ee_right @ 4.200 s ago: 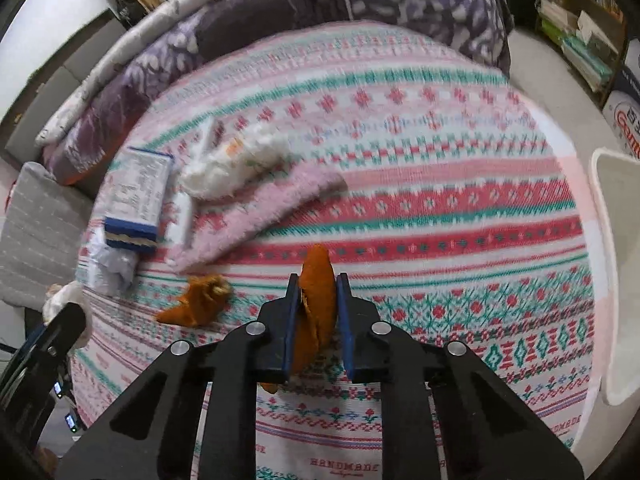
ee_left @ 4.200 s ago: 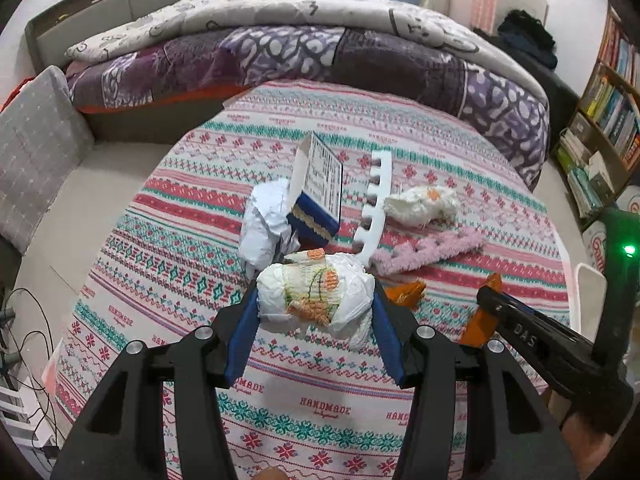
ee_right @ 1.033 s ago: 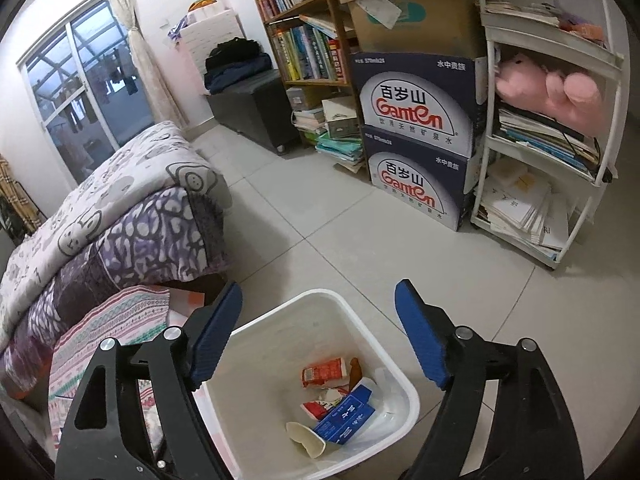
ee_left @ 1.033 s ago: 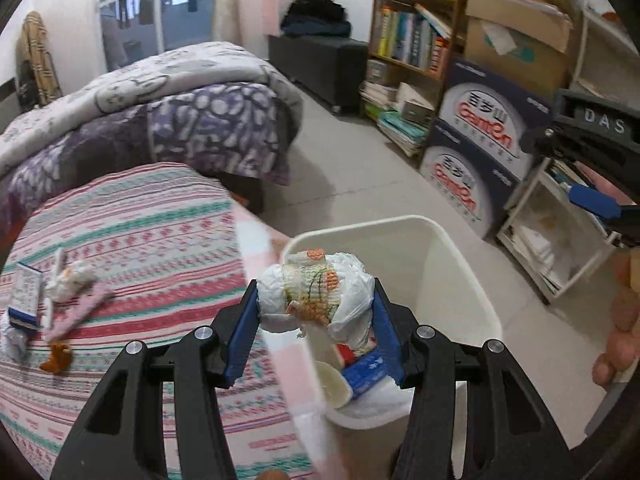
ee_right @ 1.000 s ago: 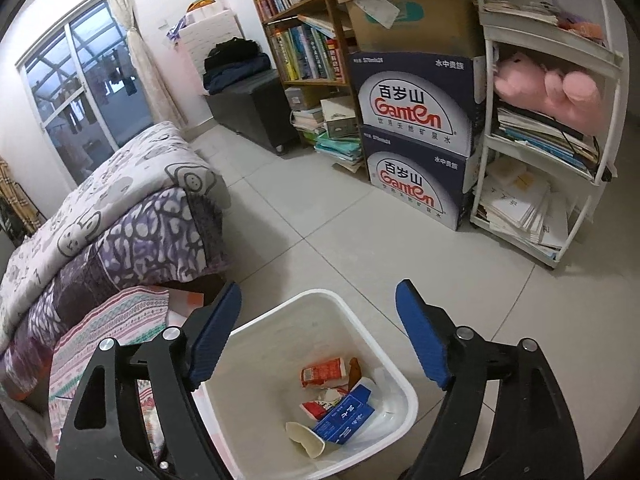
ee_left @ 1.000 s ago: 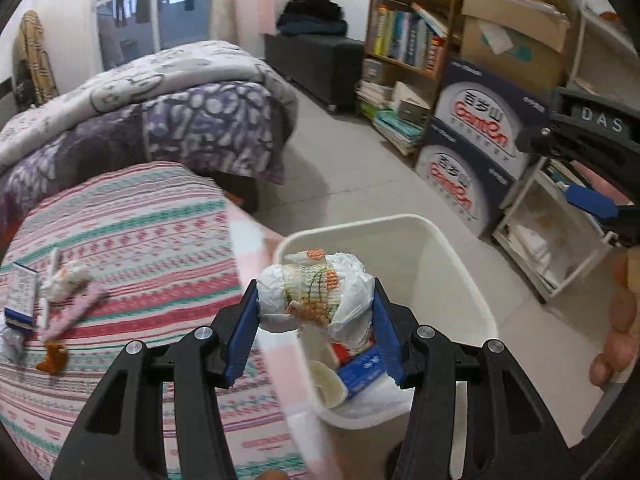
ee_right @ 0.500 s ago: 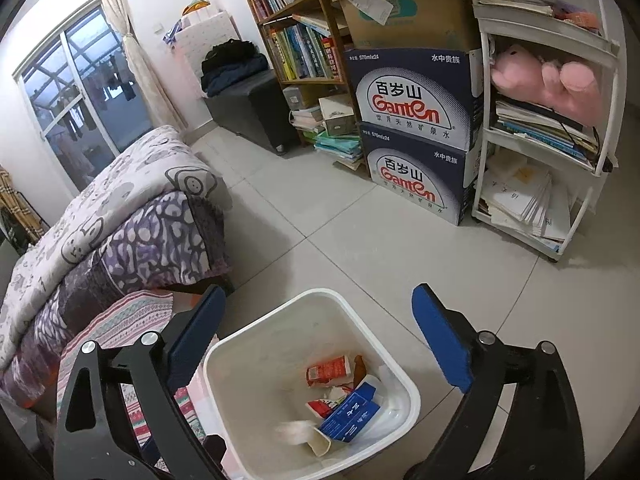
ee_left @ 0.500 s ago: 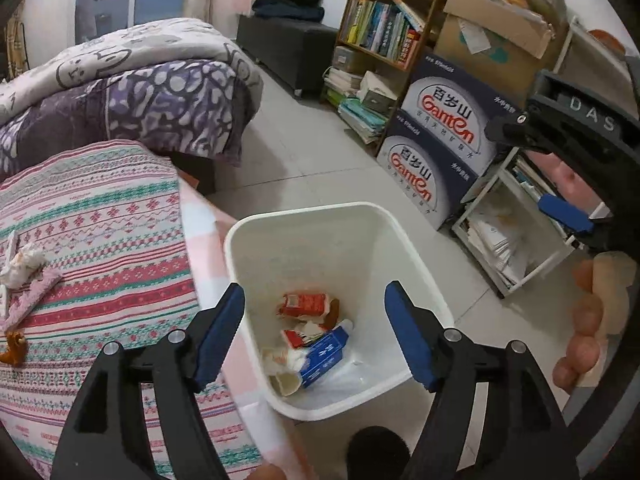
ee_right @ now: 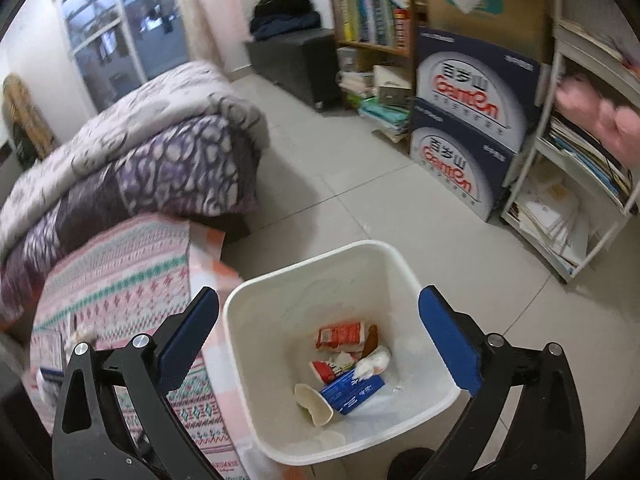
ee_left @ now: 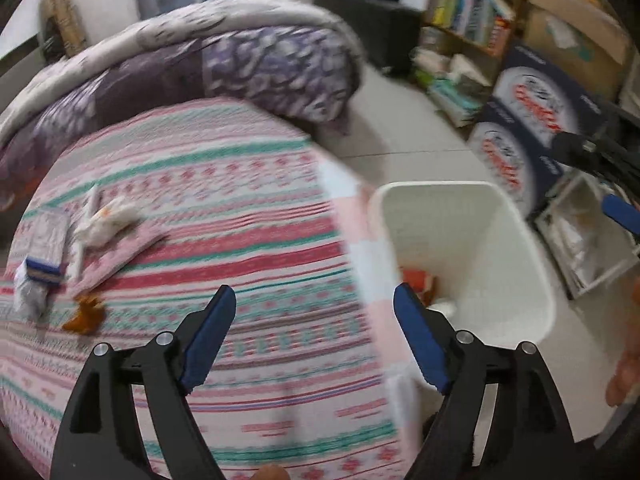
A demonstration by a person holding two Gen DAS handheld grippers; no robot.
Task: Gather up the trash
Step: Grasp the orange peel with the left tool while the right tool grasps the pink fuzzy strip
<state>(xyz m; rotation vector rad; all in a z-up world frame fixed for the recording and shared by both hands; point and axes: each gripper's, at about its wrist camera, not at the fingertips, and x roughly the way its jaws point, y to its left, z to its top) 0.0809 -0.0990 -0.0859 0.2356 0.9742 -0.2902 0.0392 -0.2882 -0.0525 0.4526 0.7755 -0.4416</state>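
Purple quilt (ee_right: pixel 160 160), bookshelf (ee_right: pixel 372 12), stacked boxes (ee_right: pixel 464 120), perhaps cartons.

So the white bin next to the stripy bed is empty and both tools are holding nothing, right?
Not quite. The white bin is not empty: the right wrist view shows a red carton, a blue box and a paper cup in it. The rest holds: both tools, left and right, hold nothing.

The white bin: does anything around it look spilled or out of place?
Nothing has spilled beside the white bin; the trash lies inside it. On the patterned cover, scraps remain uncollected: a small box and an orange scrap.
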